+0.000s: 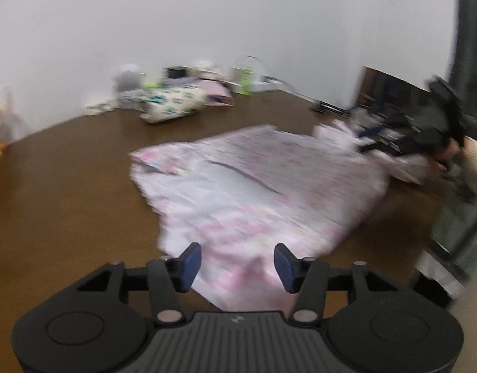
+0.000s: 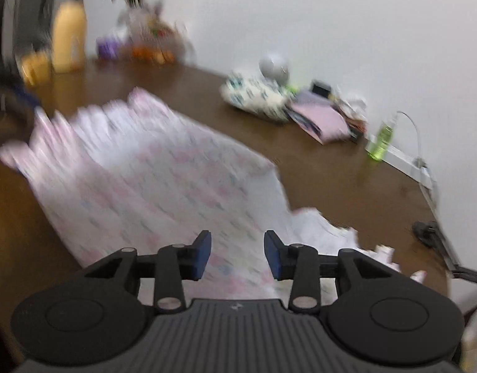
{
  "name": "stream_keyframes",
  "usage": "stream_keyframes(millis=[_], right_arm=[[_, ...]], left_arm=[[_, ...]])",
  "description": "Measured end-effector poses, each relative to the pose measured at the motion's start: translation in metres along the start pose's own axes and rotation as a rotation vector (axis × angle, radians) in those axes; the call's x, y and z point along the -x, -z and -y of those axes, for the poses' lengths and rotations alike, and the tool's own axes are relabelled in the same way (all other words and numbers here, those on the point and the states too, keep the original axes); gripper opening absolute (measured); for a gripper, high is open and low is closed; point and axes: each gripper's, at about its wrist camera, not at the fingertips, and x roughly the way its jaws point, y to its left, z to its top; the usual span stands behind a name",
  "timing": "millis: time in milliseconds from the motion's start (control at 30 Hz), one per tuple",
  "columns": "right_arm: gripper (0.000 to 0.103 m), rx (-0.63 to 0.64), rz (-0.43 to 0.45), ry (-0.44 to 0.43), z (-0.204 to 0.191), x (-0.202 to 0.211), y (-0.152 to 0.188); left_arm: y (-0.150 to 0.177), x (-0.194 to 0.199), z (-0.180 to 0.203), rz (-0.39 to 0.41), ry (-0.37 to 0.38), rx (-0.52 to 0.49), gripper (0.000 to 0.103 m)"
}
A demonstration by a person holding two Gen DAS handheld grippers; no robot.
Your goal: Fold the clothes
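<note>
— What was the room like?
— A plain white wall (image 2: 300,15) stood behind a dark brown wooden table (image 1: 67,186).
— Anything else?
— A dark panel (image 1: 471,46) rose at the right edge, blurred. The light was soft and even.

Pale pink garment (image 1: 254,192), faint pink-and-blue print, on a dark brown table (image 1: 67,186); blue pads (image 1: 190,262) on black grippers; cream pouch (image 2: 257,96) with teal marks; yellow bottle (image 2: 69,31); white wall (image 1: 207,15).

No text, label or number is legible in either blurred view.
</note>
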Motion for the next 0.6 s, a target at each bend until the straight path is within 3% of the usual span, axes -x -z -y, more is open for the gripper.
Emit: stream_keyframes(millis=[67,167,200,300,367,600], right_arm=[[0.042,0.032,0.043,-0.081,-0.015,0.002,0.001],[0.042,0.074,-0.014,-0.121,-0.031,-0.016,0.007],[0.041,0.062,-0.036,-0.139,-0.031,-0.022,0.010],[0.037,-0.010,-0.074,-0.182,-0.023,-0.032,0.020],[0.035,-0.058,-0.086,-0.195,-0.016,-0.037,0.025],[0.029,-0.075,-0.080,-0.189,-0.010,-0.034,0.030]], left_arm=[[0.005,-0.006,0.012,-0.025,0.019,-0.064,0.061],[0.012,-0.019,0.024,-0.080,0.023,-0.153,0.059],[0.014,-0.025,0.025,-0.105,0.016,-0.180,0.054],[0.016,-0.034,0.018,-0.149,0.049,-0.218,0.020],[0.013,-0.034,0.012,-0.156,0.065,-0.244,0.004],[0.002,-0.026,0.002,-0.187,0.067,-0.388,0.003]])
